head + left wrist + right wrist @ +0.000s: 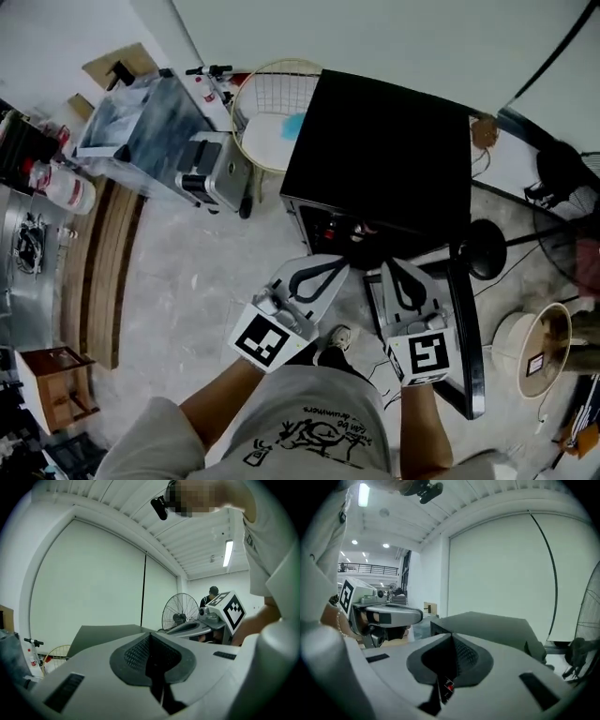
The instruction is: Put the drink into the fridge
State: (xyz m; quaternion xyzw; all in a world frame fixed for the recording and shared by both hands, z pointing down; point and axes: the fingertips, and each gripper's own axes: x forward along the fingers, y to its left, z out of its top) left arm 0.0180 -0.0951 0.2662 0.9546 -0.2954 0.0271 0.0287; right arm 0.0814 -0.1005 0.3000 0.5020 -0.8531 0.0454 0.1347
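Observation:
The black fridge (pixel 384 150) stands on the floor straight ahead, seen from above. Its door (pixel 466 328) hangs open to the right. In the dark opening, small red and white shapes (pixel 330 228) show; I cannot tell what they are. My left gripper (pixel 336 265) is shut with nothing in it, its tips just before the opening. My right gripper (pixel 394 267) hangs beside it, also shut and empty. In the left gripper view the left gripper (pixel 150 641) has its pads together, with the fridge (pixel 108 634) top beyond. The right gripper (pixel 452 641) looks over the fridge (pixel 487 623) too.
A standing fan (pixel 562 216) with its round base (pixel 487 248) is right of the fridge. A wire basket (pixel 272 103) and a clear storage box (pixel 141 122) stand to the left. A round bin (pixel 539 347) sits at the right edge. A person (pixel 213 592) stands far off.

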